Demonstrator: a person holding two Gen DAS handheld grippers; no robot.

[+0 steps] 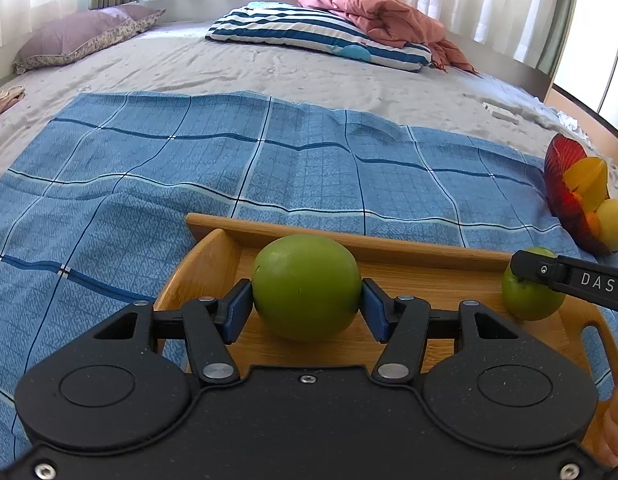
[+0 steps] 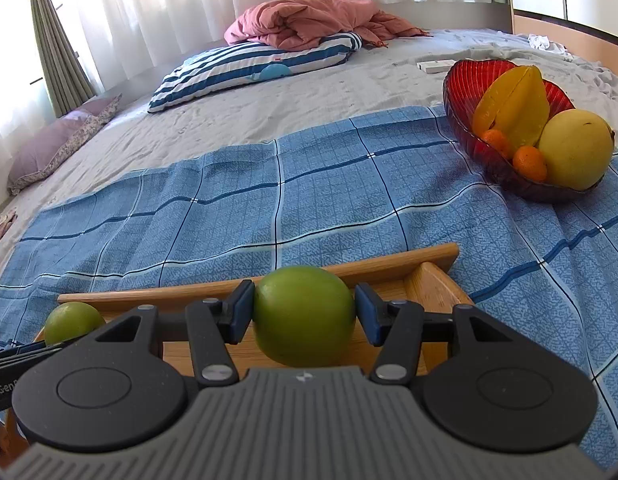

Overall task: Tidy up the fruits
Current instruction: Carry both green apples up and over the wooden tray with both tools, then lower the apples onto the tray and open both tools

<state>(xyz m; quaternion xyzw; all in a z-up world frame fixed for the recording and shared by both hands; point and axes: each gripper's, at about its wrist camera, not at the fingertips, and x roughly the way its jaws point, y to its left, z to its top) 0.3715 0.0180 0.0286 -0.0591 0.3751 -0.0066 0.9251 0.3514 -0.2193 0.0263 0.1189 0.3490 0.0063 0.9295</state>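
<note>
In the left wrist view, the left gripper (image 1: pixel 307 300) has its blue fingers (image 1: pixel 237 310) clamped on either side of a green fruit (image 1: pixel 307 286) that sits at the left end of a wooden tray (image 1: pixel 389 246) on a blue checked cloth (image 1: pixel 189 176) spread over the bed. At the right edge, the other gripper's black finger lies against a second green fruit (image 1: pixel 529 300), and only a sliver of the red bowl (image 1: pixel 559 160) shows.

In the right wrist view, the right gripper (image 2: pixel 304 316) grips that second green fruit (image 2: pixel 304 316) between its fingers (image 2: pixel 367 312) at the right end of the tray (image 2: pixel 349 270); the first fruit (image 2: pixel 71 320) peeks out near left. This view shows the bowl (image 2: pixel 461 80) in full, far right, already holding a starfruit (image 2: pixel 513 104), a yellow fruit (image 2: pixel 575 148) and two small oranges (image 2: pixel 529 162).

Judging by this, two fruits are left on the tray, both gripped; whether they are lifted I cannot tell
</note>
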